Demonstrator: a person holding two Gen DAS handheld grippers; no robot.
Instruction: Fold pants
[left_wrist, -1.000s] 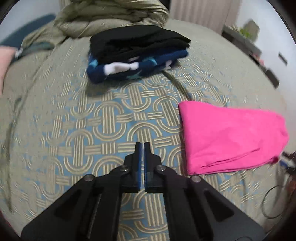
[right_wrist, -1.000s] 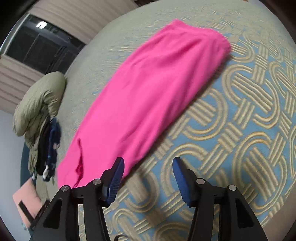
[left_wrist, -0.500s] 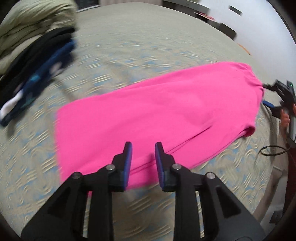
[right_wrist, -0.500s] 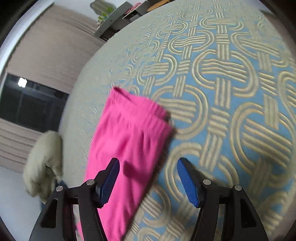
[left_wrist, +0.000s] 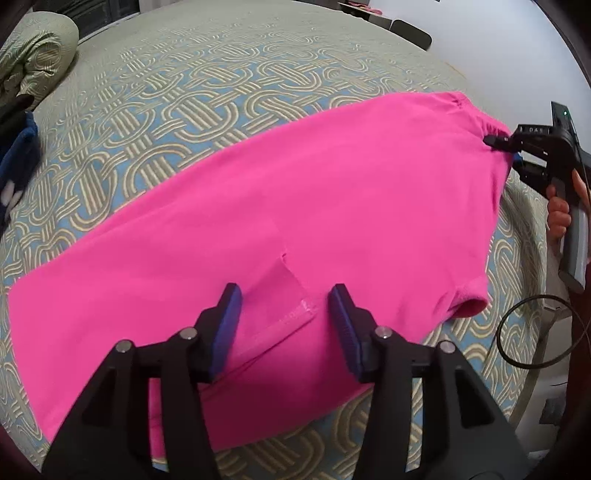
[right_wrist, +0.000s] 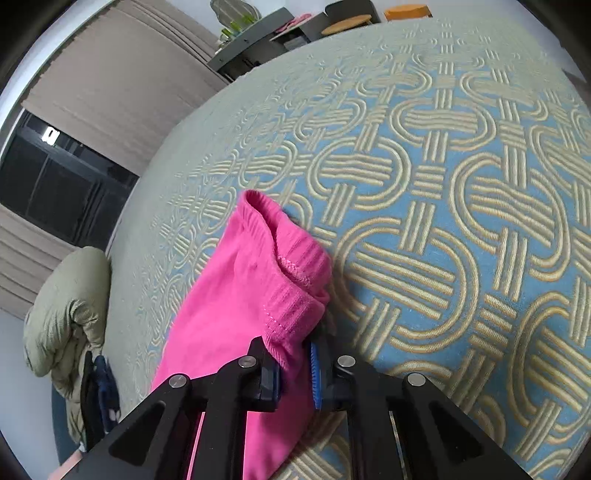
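Bright pink pants (left_wrist: 295, 206) lie folded lengthwise across the patterned bedspread (left_wrist: 207, 92). My left gripper (left_wrist: 284, 325) is open, its jaws either side of a pant-leg hem at the near edge. My right gripper (right_wrist: 295, 363) is shut on the pants' ribbed waistband (right_wrist: 291, 295). It also shows in the left wrist view (left_wrist: 513, 147) at the pants' far right corner, held by a hand.
A stack of dark folded clothes (left_wrist: 14, 155) and a rolled green duvet (left_wrist: 33, 59) lie at the left. A black cable (left_wrist: 535, 332) hangs off the bed's right edge. Furniture (right_wrist: 280, 29) stands beyond the bed.
My left gripper swung from the bare bedspread over to the pants and opened wide. My right gripper moved along the pants to the waistband and closed on it.
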